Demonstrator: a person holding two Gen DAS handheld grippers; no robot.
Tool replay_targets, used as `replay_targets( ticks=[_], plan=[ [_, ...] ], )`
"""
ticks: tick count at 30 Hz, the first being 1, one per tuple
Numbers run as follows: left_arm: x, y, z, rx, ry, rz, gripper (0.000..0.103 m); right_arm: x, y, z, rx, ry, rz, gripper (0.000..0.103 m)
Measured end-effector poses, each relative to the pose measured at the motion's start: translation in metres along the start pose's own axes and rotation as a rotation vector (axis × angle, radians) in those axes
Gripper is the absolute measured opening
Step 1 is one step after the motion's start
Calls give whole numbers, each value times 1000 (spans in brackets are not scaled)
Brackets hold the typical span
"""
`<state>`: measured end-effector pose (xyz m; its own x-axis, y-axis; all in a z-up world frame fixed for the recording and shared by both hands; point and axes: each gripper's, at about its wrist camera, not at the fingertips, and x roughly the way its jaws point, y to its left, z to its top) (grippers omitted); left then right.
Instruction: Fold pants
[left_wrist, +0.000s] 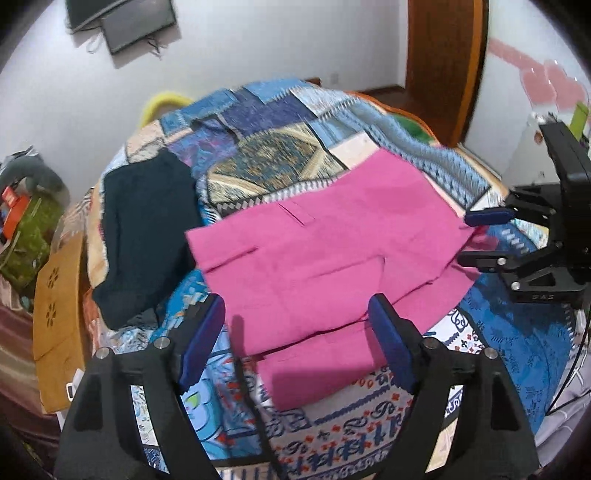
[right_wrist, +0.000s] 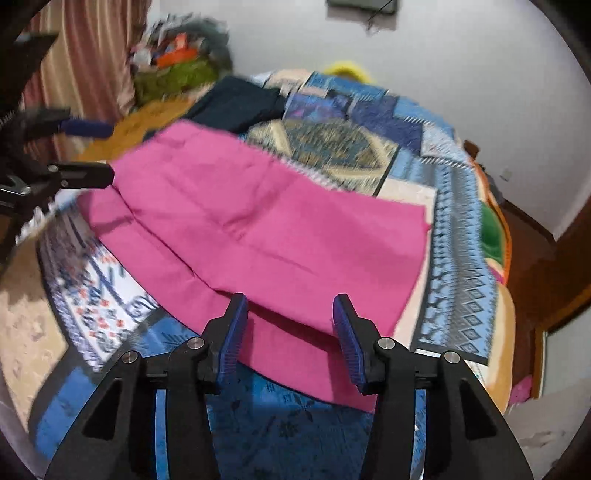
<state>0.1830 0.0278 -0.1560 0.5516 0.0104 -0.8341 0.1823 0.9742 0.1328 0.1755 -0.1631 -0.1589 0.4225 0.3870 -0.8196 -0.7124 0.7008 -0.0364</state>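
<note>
On the patterned blue quilted bed (left_wrist: 258, 155), folded pink cotton pants (left_wrist: 325, 258) lie flat, while left gripper (left_wrist: 297, 343) and right gripper (right_wrist: 290, 339) fingers stand apart, holding nothing.

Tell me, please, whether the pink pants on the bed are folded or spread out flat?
Folded. The pink pants lie doubled over on the patterned bedspread, an upper layer overlapping a lower one whose edge shows beneath it.

A bed (left_wrist: 509, 332) covered in a blue patchwork spread held folded pink pants (left_wrist: 325, 258). A dark folded garment (left_wrist: 147, 236) lay just beside the pants.
</note>
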Motion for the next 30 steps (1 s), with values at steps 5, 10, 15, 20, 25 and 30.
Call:
replay_targets(
  ticks=[5, 10, 15, 20, 25, 30],
  plan=[
    [18, -14, 0, 40, 51, -34, 80, 17, 1, 1, -44, 37, 22, 44],
    [29, -31, 2, 98, 64, -36, 80, 25, 4, 9, -61, 23, 38, 32],
    [36, -36, 10, 122, 81, -59, 80, 32, 12, 15, -78, 4, 62, 6],
    [40, -39, 14, 143, 84, -59, 73, 11, 7, 20, -33, -75, 72, 3],
    [36, -38, 17, 140, 65, -42, 23, -9, -3, 20, 3, -116, 73, 3],
    [12, -41, 19, 143, -2, -58, 12, -19, 4, 14, -27, -121, 62, 3]
  ],
)
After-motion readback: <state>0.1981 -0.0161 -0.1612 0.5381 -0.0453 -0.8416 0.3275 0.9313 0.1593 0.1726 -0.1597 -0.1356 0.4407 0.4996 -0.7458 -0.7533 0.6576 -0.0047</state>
